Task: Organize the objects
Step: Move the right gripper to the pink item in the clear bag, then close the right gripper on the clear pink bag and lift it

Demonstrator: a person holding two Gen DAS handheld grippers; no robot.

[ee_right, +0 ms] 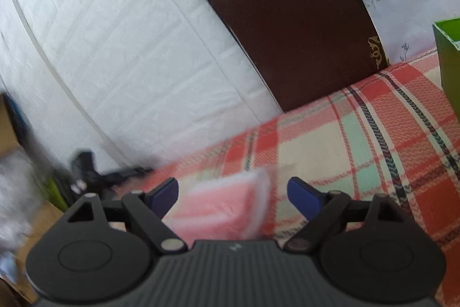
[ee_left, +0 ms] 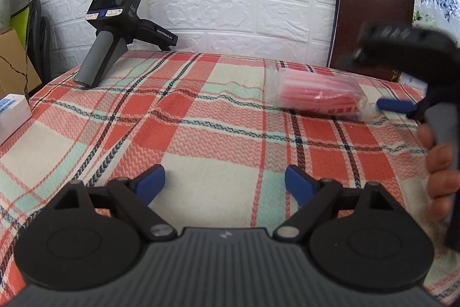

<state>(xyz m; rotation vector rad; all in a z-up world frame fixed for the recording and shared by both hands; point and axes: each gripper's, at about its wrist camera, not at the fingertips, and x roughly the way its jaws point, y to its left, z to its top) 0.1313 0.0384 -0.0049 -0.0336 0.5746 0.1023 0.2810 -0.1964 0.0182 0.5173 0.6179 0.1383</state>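
A clear plastic pack of pink and red straws (ee_left: 316,94) lies on the plaid cloth (ee_left: 201,134) at the right. My right gripper (ee_left: 394,105) reaches toward its right end, one blue finger next to the pack. In the right wrist view the pack (ee_right: 224,206) is blurred and sits between the open blue fingers (ee_right: 302,197) of the right gripper (ee_right: 233,197); touch cannot be told. My left gripper (ee_left: 224,183) is open and empty, low over the cloth in front.
A spare black gripper device (ee_left: 112,30) stands at the back left of the cloth. A white box (ee_left: 11,111) lies at the left edge. A dark brown board (ee_left: 371,13) leans on the white brick wall. A green box (ee_right: 448,59) stands at the right.
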